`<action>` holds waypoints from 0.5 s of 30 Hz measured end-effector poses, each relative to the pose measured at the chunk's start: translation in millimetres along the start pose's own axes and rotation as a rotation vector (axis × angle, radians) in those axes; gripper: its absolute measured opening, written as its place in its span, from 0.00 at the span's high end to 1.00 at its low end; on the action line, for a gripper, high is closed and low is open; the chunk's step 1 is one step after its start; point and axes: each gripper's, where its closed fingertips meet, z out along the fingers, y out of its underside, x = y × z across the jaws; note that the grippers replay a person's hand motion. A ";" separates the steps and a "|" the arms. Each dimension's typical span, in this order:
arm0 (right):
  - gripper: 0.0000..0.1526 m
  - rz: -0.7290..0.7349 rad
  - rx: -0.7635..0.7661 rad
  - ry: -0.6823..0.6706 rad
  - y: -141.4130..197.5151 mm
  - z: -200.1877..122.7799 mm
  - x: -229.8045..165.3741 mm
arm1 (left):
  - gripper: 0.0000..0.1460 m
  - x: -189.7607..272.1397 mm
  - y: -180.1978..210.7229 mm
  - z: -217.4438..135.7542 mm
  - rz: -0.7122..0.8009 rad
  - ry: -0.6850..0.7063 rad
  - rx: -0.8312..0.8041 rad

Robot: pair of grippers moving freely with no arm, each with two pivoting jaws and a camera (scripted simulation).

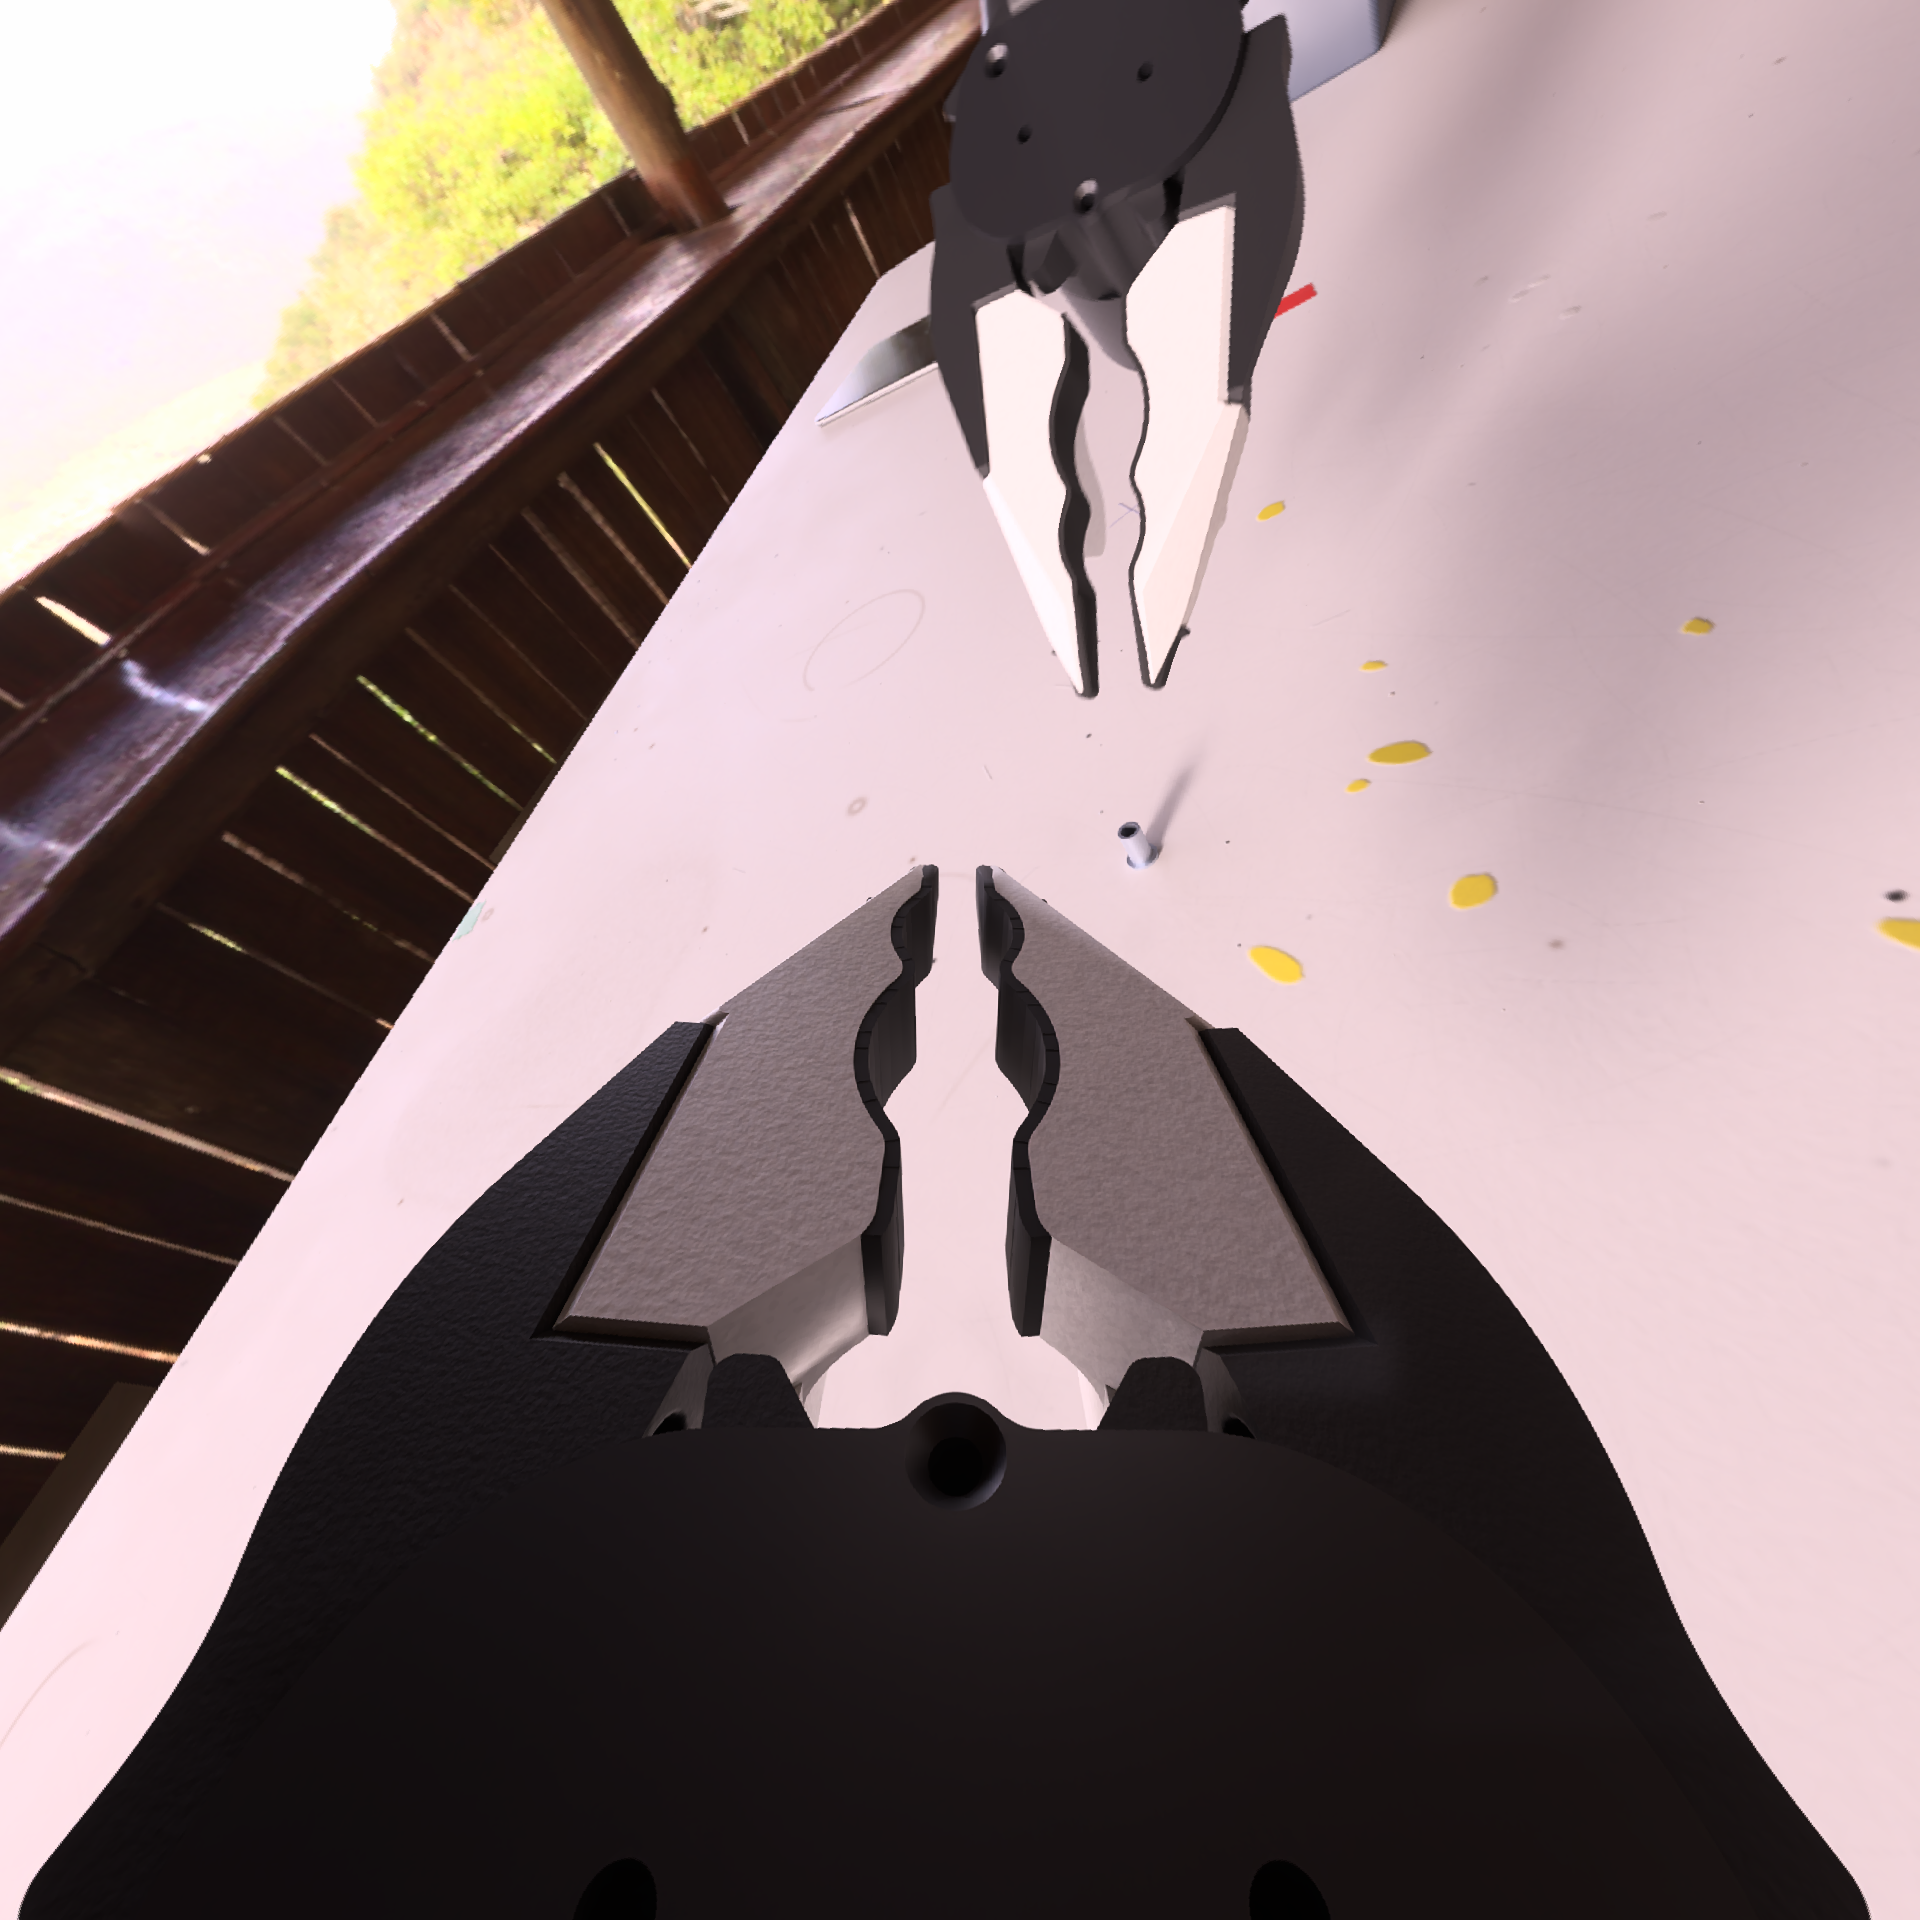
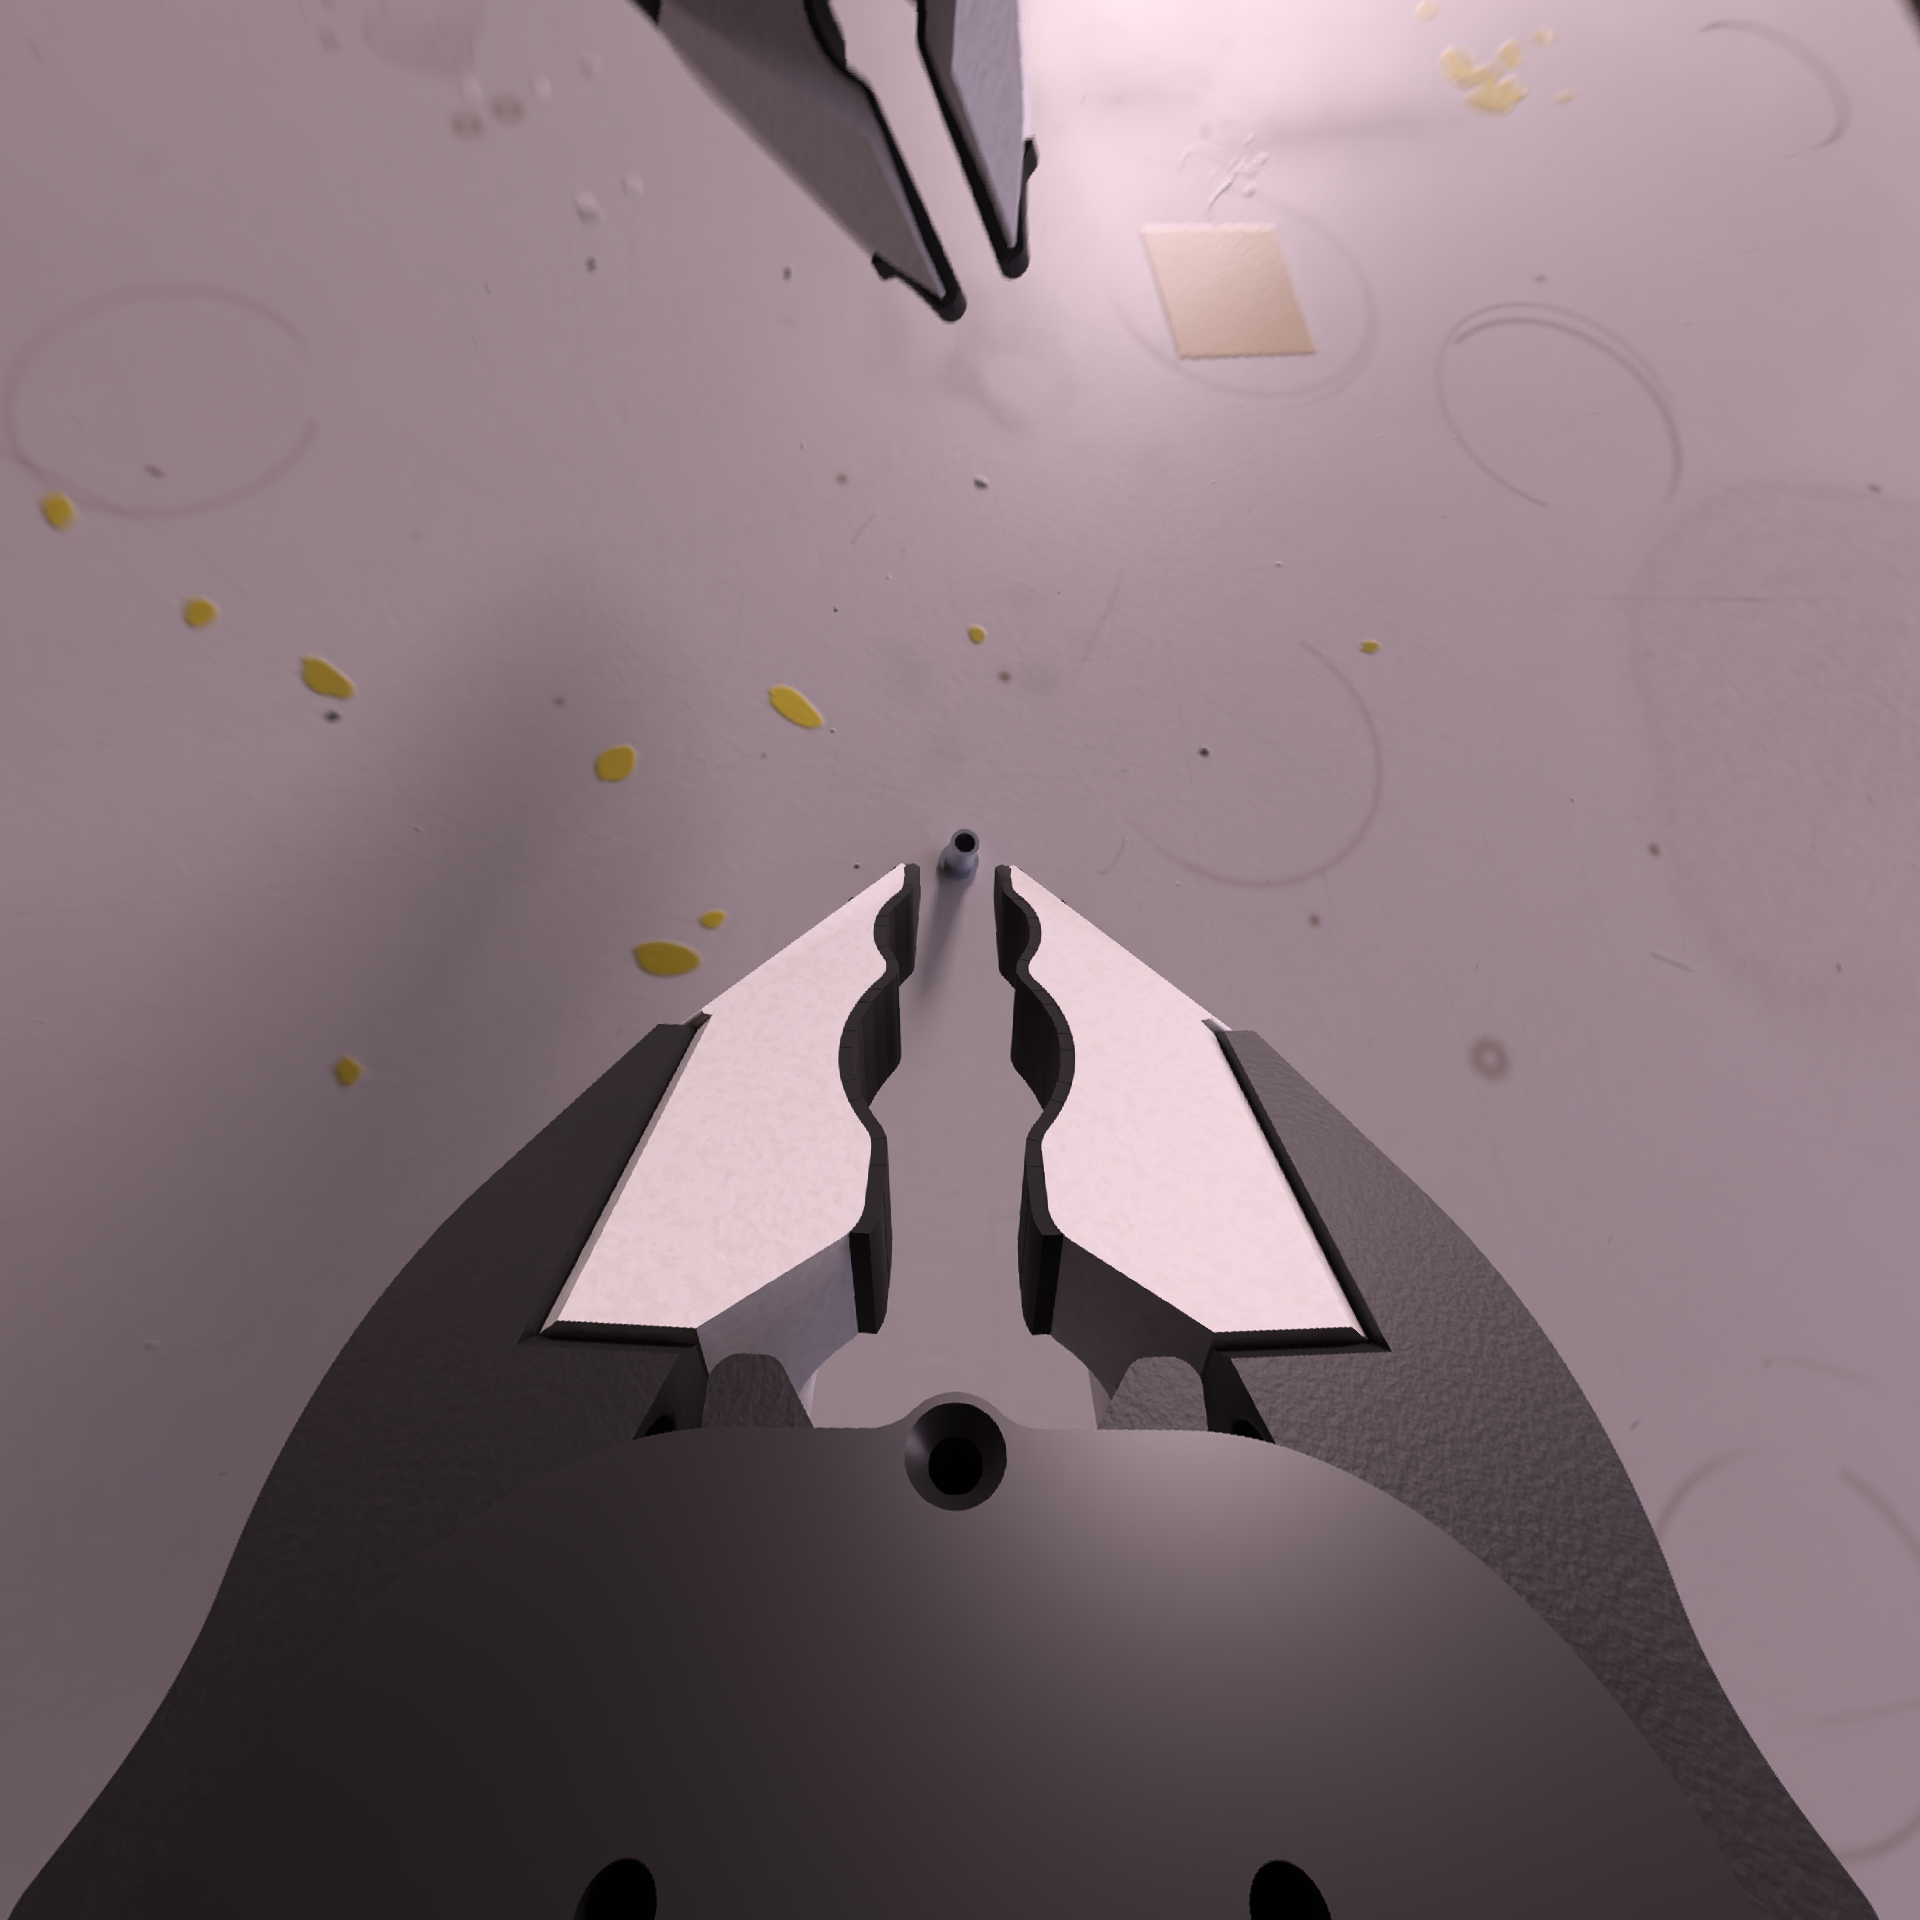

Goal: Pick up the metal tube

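Note:
The metal tube is small, short and silvery, and stands upright on the white table. My left gripper is open by a narrow gap and empty, low over the table, with the tube ahead and to its right. My right gripper is open and empty, pointing down at the table. The tube sits just beyond its fingertips, in line with the gap, untouched. The right gripper also shows in the left wrist view, beyond the tube. The left gripper's fingers show at the top of the right wrist view.
Yellow paint spots dot the table around the tube. A flat metal piece lies at the far end behind the right gripper. A beige square patch is on the table. The table edge runs along a wooden railing.

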 end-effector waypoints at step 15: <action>0.96 -0.178 -0.301 -0.257 17.3 45.5 0.2 | 0.95 -3.3 10.0 -1.1 -0.043 0.007 -0.028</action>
